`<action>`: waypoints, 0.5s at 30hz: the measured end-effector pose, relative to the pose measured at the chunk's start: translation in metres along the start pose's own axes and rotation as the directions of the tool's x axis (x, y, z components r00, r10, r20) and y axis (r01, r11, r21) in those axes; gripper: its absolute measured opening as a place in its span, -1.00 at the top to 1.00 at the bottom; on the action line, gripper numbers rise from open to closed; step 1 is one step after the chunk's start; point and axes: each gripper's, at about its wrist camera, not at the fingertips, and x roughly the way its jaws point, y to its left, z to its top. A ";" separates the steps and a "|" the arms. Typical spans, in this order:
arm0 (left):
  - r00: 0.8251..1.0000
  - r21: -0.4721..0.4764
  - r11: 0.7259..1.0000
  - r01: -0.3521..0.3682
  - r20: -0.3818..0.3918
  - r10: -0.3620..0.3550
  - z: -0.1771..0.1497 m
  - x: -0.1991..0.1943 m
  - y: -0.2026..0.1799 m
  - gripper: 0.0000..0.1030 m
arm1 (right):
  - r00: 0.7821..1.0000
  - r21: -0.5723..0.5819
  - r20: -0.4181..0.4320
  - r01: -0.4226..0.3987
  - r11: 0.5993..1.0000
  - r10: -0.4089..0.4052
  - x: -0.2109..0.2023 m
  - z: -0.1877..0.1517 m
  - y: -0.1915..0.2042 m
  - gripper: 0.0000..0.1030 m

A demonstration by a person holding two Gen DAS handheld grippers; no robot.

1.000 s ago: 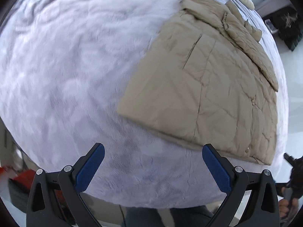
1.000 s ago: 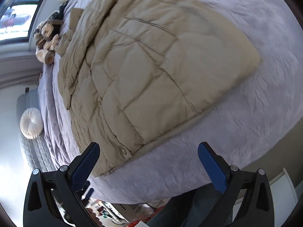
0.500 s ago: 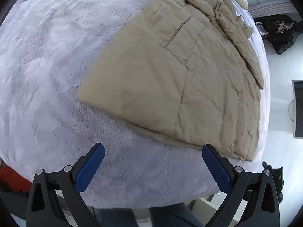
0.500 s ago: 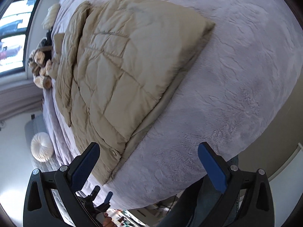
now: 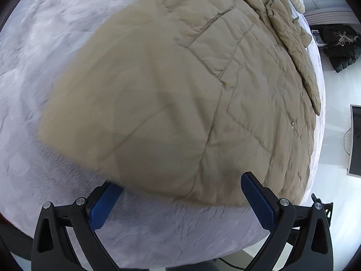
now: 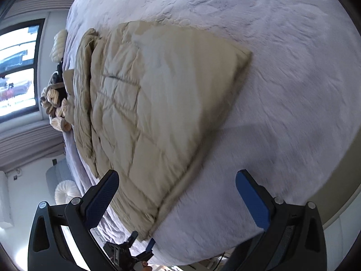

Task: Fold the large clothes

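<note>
A tan quilted jacket [image 5: 180,85] lies spread flat on the bed [image 5: 45,45], which is covered in a pale lavender plush blanket, and both grippers hang at the jacket's near hem. The left gripper [image 5: 180,201] sits low and close over that hem, its jaws spread wide with nothing between the blue pads; the left pad looks tucked just under or against the fabric's edge, though blur there keeps me from telling whether it touches. From this side the jacket fills most of the view, with a stitched pocket flap [image 5: 209,36] up toward the middle and a folded sleeve [image 5: 293,45] lying along its far right side. The right gripper [image 6: 178,194] hovers above the bed near the jacket's [image 6: 158,103] lower corner, its jaws likewise wide apart and gripping nothing; the hem runs diagonally between its two fingers. In the right wrist view, a gripper [image 6: 137,247] with blue pads shows small at the bottom edge, beside the jacket's near corner. Past the far end of the jacket, a heap of brown and cream knotted soft things [image 6: 55,103] rests on the bed, with a cream cushion [image 6: 59,45] beyond it near the window [image 6: 18,72]. A round white cushion [image 6: 65,192] sits on a grey seat off the bed's side, and a dark pile [image 5: 338,47] lies on the white floor.
</note>
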 end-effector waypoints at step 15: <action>0.981 -0.125 0.973 0.193 0.054 -0.188 0.030 -0.009 -0.006 0.54 | 0.986 0.065 -0.084 -0.136 0.989 0.141 0.038 0.032 0.013 -0.79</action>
